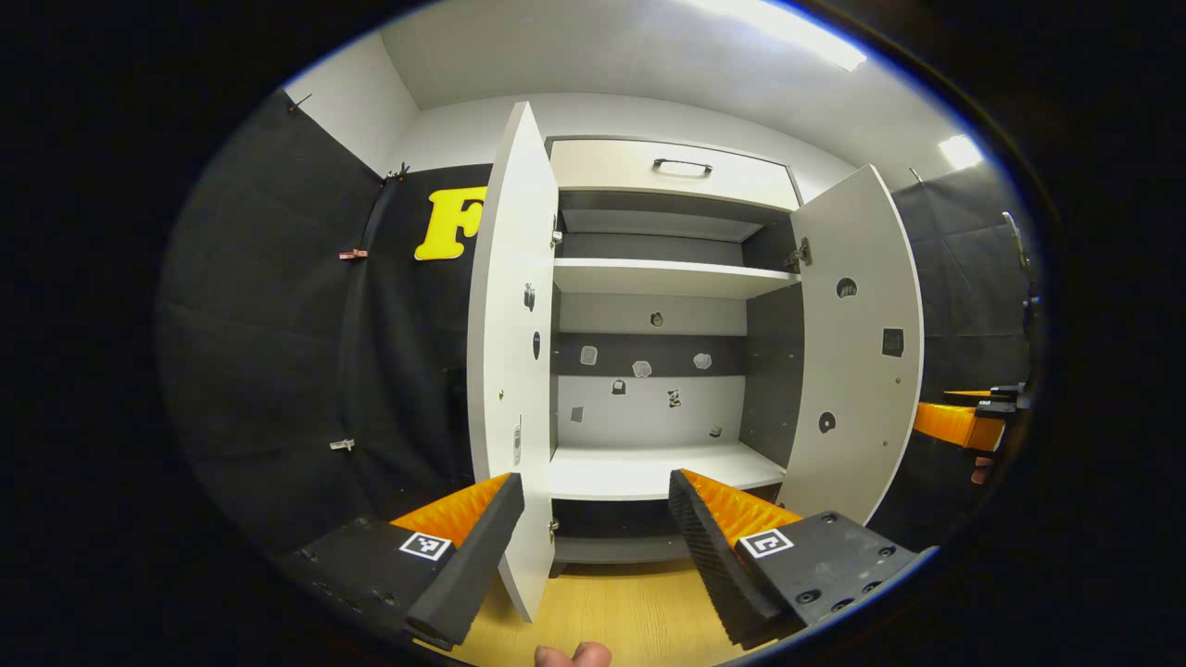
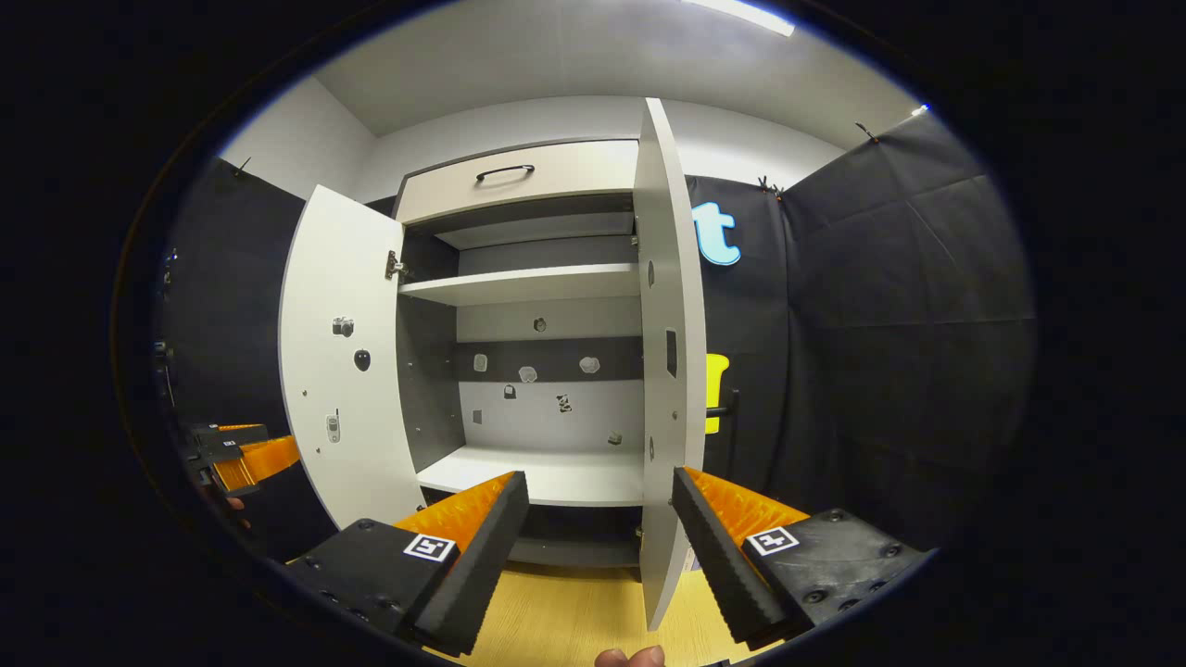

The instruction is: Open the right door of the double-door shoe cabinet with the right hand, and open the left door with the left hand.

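In the left gripper view, the left claw (image 1: 593, 547) is held wide apart, gripping nothing; the left door's (image 1: 510, 371) edge stands between its fingers. The right door (image 1: 857, 343) is swung open at 3 o'clock, with the right claw (image 1: 973, 421) beyond it, cut off.

In the right gripper view, the right claw (image 2: 598, 547) is spread empty around the right door's (image 2: 669, 371) edge. The left claw (image 2: 232, 454) is seen at 9 o'clock, partly hidden, beside the open left door (image 2: 338, 371).

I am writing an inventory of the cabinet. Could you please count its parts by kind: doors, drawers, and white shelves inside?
Open doors: 2, the left door and the right door
Drawers: 1, the drawer at the top
White shelves: 2, the upper shelf and the lower shelf
Total: 5
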`<act>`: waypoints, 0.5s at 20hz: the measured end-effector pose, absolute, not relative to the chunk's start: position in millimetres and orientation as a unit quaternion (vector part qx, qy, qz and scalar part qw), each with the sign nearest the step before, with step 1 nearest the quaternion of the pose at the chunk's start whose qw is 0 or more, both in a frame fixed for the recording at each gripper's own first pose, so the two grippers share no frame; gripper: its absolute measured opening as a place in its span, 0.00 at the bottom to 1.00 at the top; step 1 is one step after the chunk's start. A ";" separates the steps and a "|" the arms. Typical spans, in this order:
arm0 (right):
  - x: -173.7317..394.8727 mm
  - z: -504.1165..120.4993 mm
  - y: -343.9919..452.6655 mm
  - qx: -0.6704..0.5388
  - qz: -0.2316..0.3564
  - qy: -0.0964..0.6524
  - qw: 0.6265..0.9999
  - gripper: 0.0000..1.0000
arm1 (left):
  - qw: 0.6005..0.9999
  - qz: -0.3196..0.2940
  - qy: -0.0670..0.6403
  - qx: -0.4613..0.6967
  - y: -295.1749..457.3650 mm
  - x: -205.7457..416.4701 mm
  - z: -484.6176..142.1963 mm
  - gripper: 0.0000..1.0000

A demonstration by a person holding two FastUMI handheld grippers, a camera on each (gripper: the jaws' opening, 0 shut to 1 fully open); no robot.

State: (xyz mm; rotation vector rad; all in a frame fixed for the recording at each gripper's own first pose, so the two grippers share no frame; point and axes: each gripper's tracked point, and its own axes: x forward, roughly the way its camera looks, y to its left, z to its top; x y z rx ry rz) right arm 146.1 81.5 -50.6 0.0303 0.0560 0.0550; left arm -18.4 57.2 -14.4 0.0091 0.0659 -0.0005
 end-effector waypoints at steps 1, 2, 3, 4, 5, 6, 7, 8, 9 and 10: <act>145.4 -50.4 83.1 0.015 0.028 0.027 0.999 0.98 | 0.999 0.001 0.035 0.007 55.5 -19.3 -15.0 0.97; 144.8 -50.6 83.9 0.014 0.027 0.027 0.999 0.98 | 0.999 0.001 0.036 0.008 53.9 -20.3 -14.4 0.97; 144.3 -50.9 85.0 0.014 0.028 0.027 0.999 0.98 | 0.999 0.002 0.038 0.008 52.4 -21.4 -14.6 0.97; 144.5 -50.8 86.8 0.014 0.030 0.027 0.999 0.98 | 0.999 0.002 0.038 0.009 50.8 -21.9 -14.8 0.97; 144.0 -51.1 89.5 0.014 0.032 0.028 0.999 0.98 | 0.999 0.000 0.038 0.011 49.0 -22.9 -15.0 0.97; 143.3 -50.6 91.1 0.013 0.034 0.027 0.999 0.98 | 0.999 -0.001 0.037 0.012 48.4 -23.4 -15.4 0.97; 143.4 -50.6 92.4 0.011 0.035 0.027 0.999 0.98 | 0.999 -0.002 0.037 0.015 47.7 -23.6 -15.0 0.97; 143.1 -50.7 92.6 0.010 0.036 0.026 0.999 0.98 | 0.999 -0.003 0.037 0.017 47.6 -23.7 -15.0 0.97; 143.3 -50.9 94.2 0.008 0.037 0.027 0.999 0.98 | 0.999 -0.004 0.037 0.017 46.8 -23.8 -15.3 0.97; 143.0 -51.7 95.1 0.008 0.038 0.028 0.999 0.98 | 0.999 -0.006 0.036 0.016 45.4 -24.0 -15.3 0.97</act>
